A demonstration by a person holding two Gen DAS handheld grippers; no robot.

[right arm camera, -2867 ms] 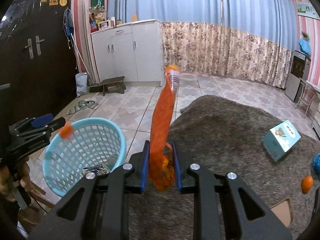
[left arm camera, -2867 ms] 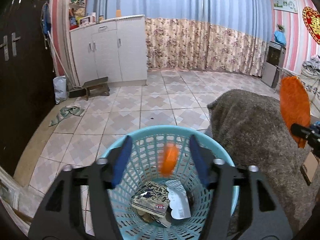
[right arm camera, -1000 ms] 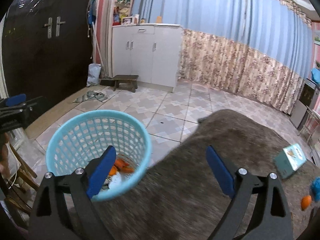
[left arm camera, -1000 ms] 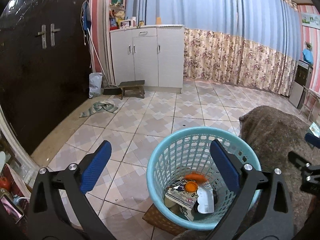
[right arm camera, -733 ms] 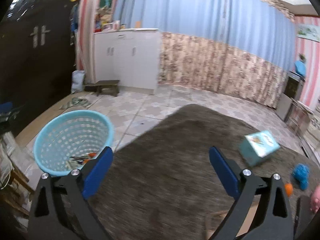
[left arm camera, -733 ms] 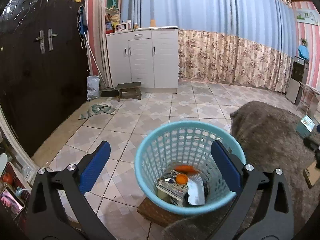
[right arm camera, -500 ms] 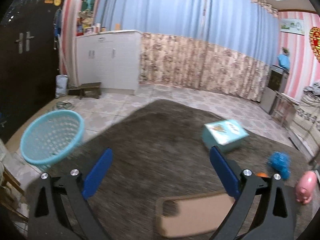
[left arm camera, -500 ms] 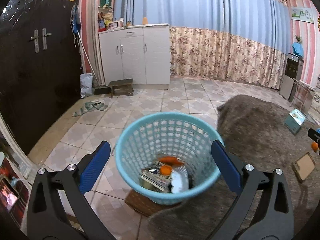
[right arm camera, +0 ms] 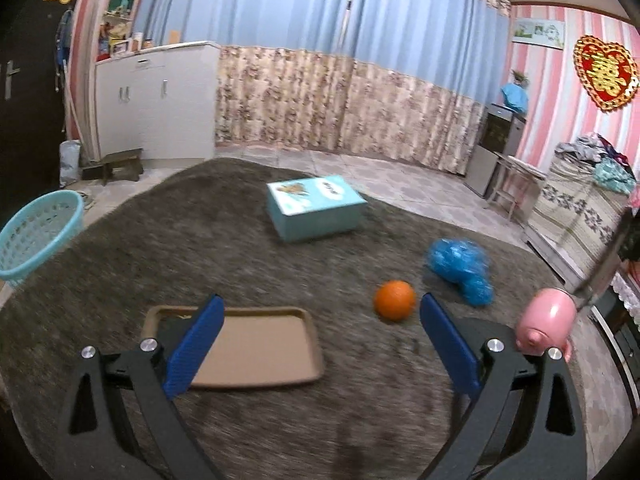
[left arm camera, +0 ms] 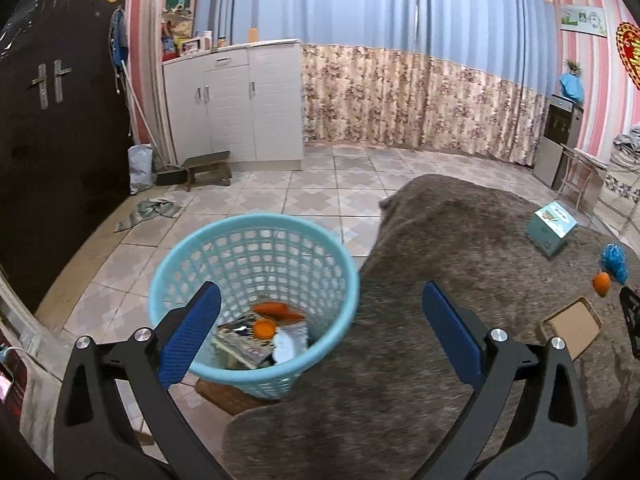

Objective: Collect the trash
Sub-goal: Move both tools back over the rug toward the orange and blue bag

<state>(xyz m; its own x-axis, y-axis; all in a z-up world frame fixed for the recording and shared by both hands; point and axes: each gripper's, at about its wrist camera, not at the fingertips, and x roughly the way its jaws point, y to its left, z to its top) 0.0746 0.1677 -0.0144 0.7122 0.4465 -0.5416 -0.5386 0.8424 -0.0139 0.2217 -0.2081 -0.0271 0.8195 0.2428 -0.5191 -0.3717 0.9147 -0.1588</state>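
Observation:
A light-blue mesh basket (left arm camera: 256, 240) stands at the rug's left edge, holding orange scraps (left arm camera: 276, 310), a printed packet and white paper. My left gripper (left arm camera: 320, 328) hangs open just above and in front of it, nothing between its blue pads. My right gripper (right arm camera: 320, 332) is open over the grey-brown rug (right arm camera: 240, 248), empty. Ahead of it lie a flat brown cardboard tray (right arm camera: 256, 348), an orange ball (right arm camera: 394, 301), a crumpled blue bag (right arm camera: 460, 266) and a teal box (right arm camera: 316, 206). The basket (right arm camera: 36, 236) shows far left there.
A pink piggy bank (right arm camera: 546, 320) sits on the rug's right side. A white cabinet (left arm camera: 236, 100), a small stool (left arm camera: 208, 164), a rag (left arm camera: 154, 210) and a dark door (left arm camera: 48, 120) stand on the left. Tiled floor lies beyond the rug.
The right gripper let the orange wrapper fall into the basket, then swung right across the rug to the tray and ball. The left gripper shifted right; the basket slid left in its view.

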